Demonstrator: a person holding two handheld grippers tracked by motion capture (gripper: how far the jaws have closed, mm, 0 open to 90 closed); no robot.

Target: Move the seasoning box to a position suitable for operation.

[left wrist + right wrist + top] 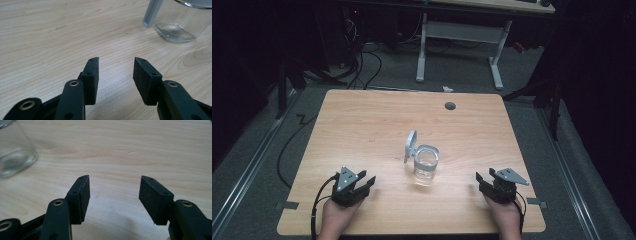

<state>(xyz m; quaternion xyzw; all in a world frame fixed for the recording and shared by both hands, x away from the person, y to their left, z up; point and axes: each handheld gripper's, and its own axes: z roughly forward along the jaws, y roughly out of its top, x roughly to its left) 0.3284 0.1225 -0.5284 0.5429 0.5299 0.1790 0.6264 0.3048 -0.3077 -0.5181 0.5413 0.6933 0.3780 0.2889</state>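
I hold a claw in each hand, both low over the near edge of the table. My left claw sits near the left corner, jaws spread with bare wood between them; from its own view, my left claw grips nothing, and its pads stand well apart. My right claw sits near the right corner, also spread wide; seen along its own jaws, my right claw is empty too, nothing but wood grain in the gap.

The jar stands upright about midway between my two claws, a little farther out on the table, well apart from each. It is clear glass (I cannot tell whether anything is in it). Its grey lid is swung open and stands tilted at the jar's left side, at the rim.

From my left claw the jar shows at the upper right, with the lid slanting down beside it. From my right claw the jar sits at the upper left edge.

A small dark round hole lies near the table's far edge.
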